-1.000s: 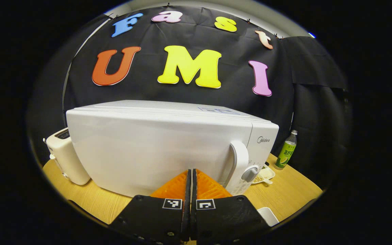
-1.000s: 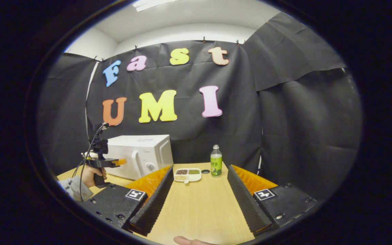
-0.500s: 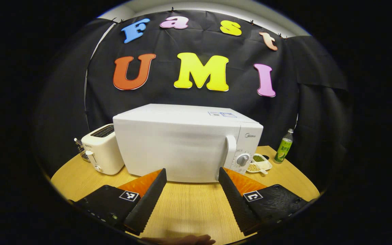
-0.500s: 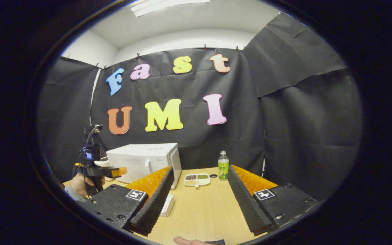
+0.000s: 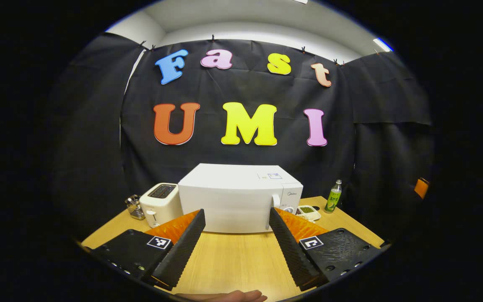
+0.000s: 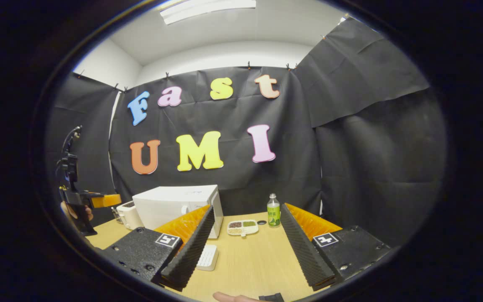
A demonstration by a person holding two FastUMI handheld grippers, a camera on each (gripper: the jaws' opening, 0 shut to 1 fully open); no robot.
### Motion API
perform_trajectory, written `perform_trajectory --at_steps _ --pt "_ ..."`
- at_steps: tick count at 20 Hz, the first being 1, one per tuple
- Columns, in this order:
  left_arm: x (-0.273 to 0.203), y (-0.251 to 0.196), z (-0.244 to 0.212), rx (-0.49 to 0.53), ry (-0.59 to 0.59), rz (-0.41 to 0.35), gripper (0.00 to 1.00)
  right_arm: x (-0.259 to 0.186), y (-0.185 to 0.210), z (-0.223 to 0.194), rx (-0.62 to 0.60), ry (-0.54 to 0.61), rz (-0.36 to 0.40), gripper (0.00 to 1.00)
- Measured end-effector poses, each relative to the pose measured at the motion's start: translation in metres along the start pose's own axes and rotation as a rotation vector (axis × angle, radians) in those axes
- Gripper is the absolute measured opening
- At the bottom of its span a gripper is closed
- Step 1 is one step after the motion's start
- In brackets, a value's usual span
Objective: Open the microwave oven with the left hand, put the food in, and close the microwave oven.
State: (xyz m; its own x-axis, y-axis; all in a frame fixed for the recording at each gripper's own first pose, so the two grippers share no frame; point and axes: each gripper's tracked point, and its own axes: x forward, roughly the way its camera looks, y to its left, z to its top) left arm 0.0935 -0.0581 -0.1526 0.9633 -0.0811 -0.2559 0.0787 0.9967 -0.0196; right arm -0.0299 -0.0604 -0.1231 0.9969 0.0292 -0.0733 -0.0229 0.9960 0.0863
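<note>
The white microwave (image 5: 241,197) stands at the back of the wooden table with its door shut and its handle (image 5: 276,201) on the right side. My left gripper (image 5: 235,247) is open and empty, held well back from the microwave. A divided dish (image 5: 308,212) of beans and grains lies on the table just right of the microwave. In the right gripper view, my right gripper (image 6: 245,251) is open and empty above the table, with the dish (image 6: 242,227) ahead of it. The left gripper (image 6: 99,200) is held up by a hand at far left, away from the microwave (image 6: 174,205).
A cream toaster (image 5: 159,203) and a small metal item (image 5: 132,206) stand left of the microwave. A green bottle (image 6: 273,210) and its dark cap (image 6: 261,222) sit behind the dish. A white ridged object (image 6: 207,256) lies near my right gripper's left finger.
My left gripper, shut and close to the microwave door a second ago, has opened and drawn far back and upward. The right gripper has also drawn back a little.
</note>
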Motion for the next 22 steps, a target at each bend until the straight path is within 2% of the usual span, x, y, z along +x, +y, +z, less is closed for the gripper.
perform_trajectory --at_steps 1,2,3,4,5,6,7,8,10,12,13,15,16,18,21,22 --pt "-0.013 0.006 0.008 0.011 -0.014 0.016 0.95 -0.006 0.000 0.004 -0.001 -0.010 -0.008 1.00" --pt "-0.027 0.010 0.020 0.017 -0.032 0.024 0.95 -0.011 0.000 0.009 0.000 -0.023 -0.017 1.00" --pt "-0.040 0.013 0.027 0.014 -0.047 0.030 0.95 -0.017 0.001 0.015 0.004 -0.033 -0.022 0.92" --pt "-0.053 0.015 0.035 0.009 -0.067 0.035 0.95 -0.023 0.003 0.021 0.011 -0.042 -0.020 0.92" --pt "-0.065 0.016 0.044 0.003 -0.090 0.039 0.95 -0.028 0.007 0.026 0.016 -0.048 -0.016 1.00" --pt "-0.080 0.016 0.050 0.002 -0.112 0.039 0.95 -0.034 0.009 0.031 0.021 -0.055 -0.012 0.92" --pt "-0.093 0.017 0.055 0.002 -0.128 0.040 0.95 -0.040 0.012 0.036 0.022 -0.065 -0.007 0.92" --pt "-0.103 0.017 0.060 0.004 -0.149 0.040 0.95 -0.046 0.015 0.043 0.018 -0.076 -0.001 1.00" --pt "-0.122 0.016 0.067 0.008 -0.193 0.030 0.95 -0.056 0.020 0.054 0.006 -0.103 0.007 1.00" --pt "-0.137 0.010 0.064 -0.019 -0.215 0.020 0.95 -0.066 0.025 0.064 -0.010 -0.126 0.012 1.00" --pt "-0.143 0.005 0.058 -0.029 -0.215 0.002 0.95 -0.071 0.026 0.067 -0.019 -0.138 0.014 0.92" --pt "-0.150 -0.001 0.045 -0.061 -0.202 -0.019 0.95 -0.079 0.026 0.072 -0.038 -0.160 0.008 0.92" --pt "-0.153 0.000 0.045 -0.071 -0.211 -0.016 0.95 -0.083 0.027 0.070 -0.047 -0.167 0.010 1.00" --pt "-0.152 0.009 0.043 -0.058 -0.237 0.016 0.95 -0.089 0.034 0.057 -0.045 -0.154 0.043 1.00" --pt "-0.148 0.032 0.027 -0.035 -0.206 0.101 0.95 -0.089 0.040 0.047 -0.028 -0.132 0.090 1.00" --pt "-0.146 0.033 0.024 -0.040 -0.198 0.110 0.95 -0.090 0.037 0.048 -0.032 -0.137 0.084 0.92"
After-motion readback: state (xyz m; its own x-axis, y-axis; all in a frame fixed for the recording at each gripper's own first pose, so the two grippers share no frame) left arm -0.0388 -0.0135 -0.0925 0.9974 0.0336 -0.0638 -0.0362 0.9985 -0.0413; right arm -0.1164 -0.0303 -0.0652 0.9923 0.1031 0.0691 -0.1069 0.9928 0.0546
